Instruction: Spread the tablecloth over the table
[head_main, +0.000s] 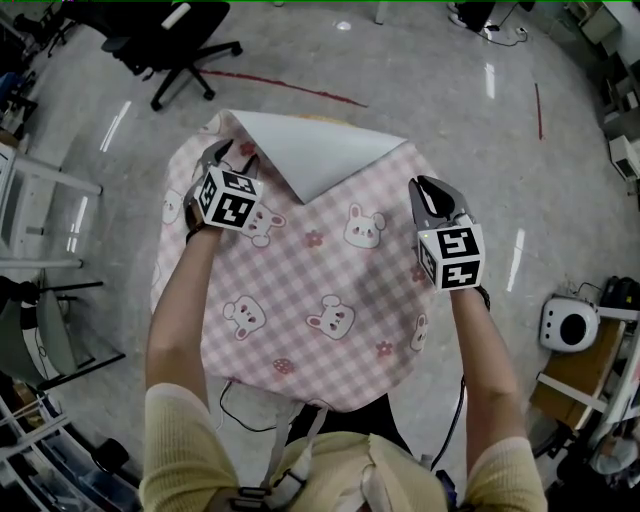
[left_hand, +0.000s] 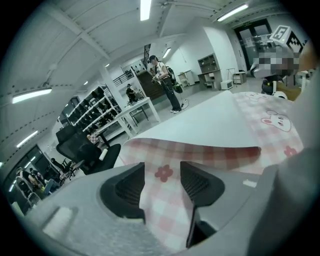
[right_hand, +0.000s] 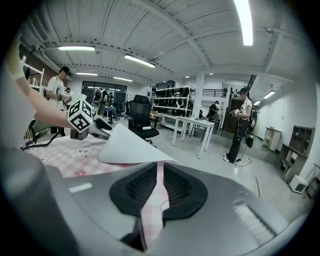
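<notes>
Nearby, 1 office chair (head_main: 160, 30) stands beyond the clamped tablecloth (head_main: 320, 270).

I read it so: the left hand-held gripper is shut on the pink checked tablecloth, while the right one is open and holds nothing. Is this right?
Not quite. The right hand-held gripper is not open: the right gripper view shows its jaws shut on a strip of the tablecloth. The left hand-held gripper is shut on it too, as you say.
</notes>
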